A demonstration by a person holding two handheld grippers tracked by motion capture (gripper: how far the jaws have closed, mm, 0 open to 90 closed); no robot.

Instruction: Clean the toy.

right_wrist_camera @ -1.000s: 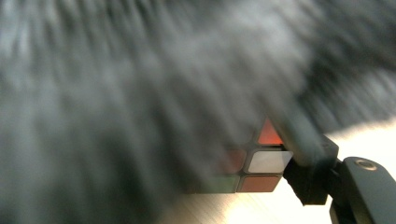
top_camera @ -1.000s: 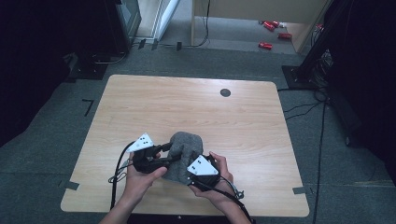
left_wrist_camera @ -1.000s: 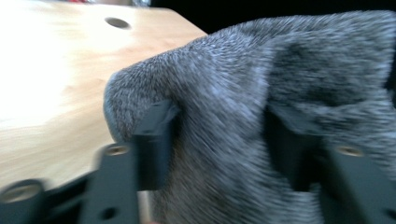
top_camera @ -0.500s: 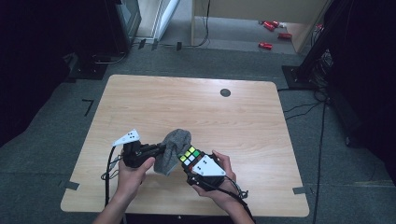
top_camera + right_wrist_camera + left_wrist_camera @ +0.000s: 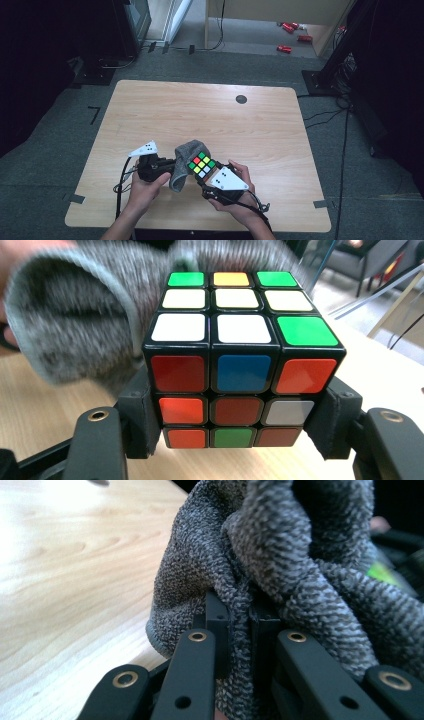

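A scrambled puzzle cube (image 5: 201, 164) (image 5: 227, 360) is gripped by its lower layers between the pads of my right gripper (image 5: 235, 427), near the front of the wooden table (image 5: 200, 115). Its top face shows white, green and yellow tiles. A grey knitted cloth (image 5: 181, 167) (image 5: 280, 570) hangs off the cube's left side, bunched and partly draped behind it. My left gripper (image 5: 240, 625) (image 5: 167, 166) is shut on a fold of that cloth, its jaws pinched tight on the fabric. A hand holds each gripper, and the two sit close together.
A small black round grommet (image 5: 241, 99) sits in the tabletop at the back right. Red objects (image 5: 290, 27) lie on the floor beyond the table. Black stands rise at both sides.
The cloth covered the cube a second ago. The left gripper has closed on the cloth and drawn it to the left, baring the cube's coloured top. The right gripper has kept still.
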